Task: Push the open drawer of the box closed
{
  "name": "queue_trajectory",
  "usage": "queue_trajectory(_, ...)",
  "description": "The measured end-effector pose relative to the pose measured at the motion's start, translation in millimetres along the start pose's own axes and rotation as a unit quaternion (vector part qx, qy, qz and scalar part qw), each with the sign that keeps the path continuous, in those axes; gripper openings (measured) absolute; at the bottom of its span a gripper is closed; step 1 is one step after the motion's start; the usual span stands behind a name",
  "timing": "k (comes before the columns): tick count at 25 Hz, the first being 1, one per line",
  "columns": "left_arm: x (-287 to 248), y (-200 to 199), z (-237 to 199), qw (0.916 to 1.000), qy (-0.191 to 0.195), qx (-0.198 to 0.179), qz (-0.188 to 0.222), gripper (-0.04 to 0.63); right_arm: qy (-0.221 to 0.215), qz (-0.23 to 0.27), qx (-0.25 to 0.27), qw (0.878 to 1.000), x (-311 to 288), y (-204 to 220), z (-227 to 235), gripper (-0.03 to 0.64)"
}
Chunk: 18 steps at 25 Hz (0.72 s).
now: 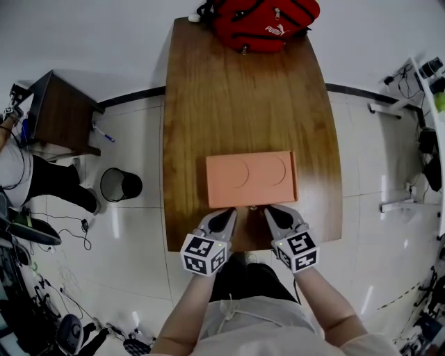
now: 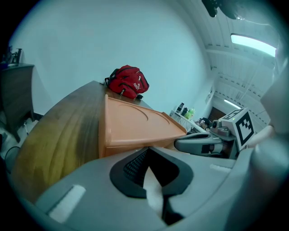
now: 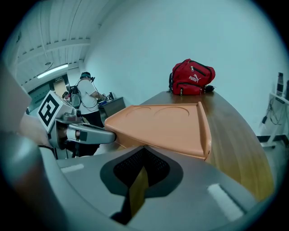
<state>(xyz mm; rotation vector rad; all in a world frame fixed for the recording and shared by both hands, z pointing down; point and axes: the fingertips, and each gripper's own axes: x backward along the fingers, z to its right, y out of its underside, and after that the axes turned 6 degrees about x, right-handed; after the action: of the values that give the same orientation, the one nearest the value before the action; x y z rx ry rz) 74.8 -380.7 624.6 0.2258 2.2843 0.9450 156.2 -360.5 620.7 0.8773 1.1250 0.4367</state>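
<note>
Orange box (image 1: pixel 250 179) on wooden counter (image 1: pixel 243 104), near front edge, drawer face toward person. Cannot tell whether drawer sits fully in. Left gripper (image 1: pixel 228 214) and right gripper (image 1: pixel 271 212) side by side at that face, tips at box. Both jaws pressed together, nothing pinched. Red bag (image 1: pixel 263 21) at counter's far end.

Head view steep overhead; gripper views low, near, share box (image 1: pixel 250 179).
</note>
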Motion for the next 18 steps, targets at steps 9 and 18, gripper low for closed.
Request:
queue_trajectory(9,43.5,-56.3,47.1,0.9903,-0.001,-0.064,0.124,0.006,-0.015,0.075,0.013,0.997,42.1,-34.4,-20.4,0.006)
queue_trajectory(18,121.0,-66.5,137.8,0.973,0.007,-0.128,0.192,0.006,0.005,0.183,0.089,0.979,144.8,-75.7,-58.4,0.006)
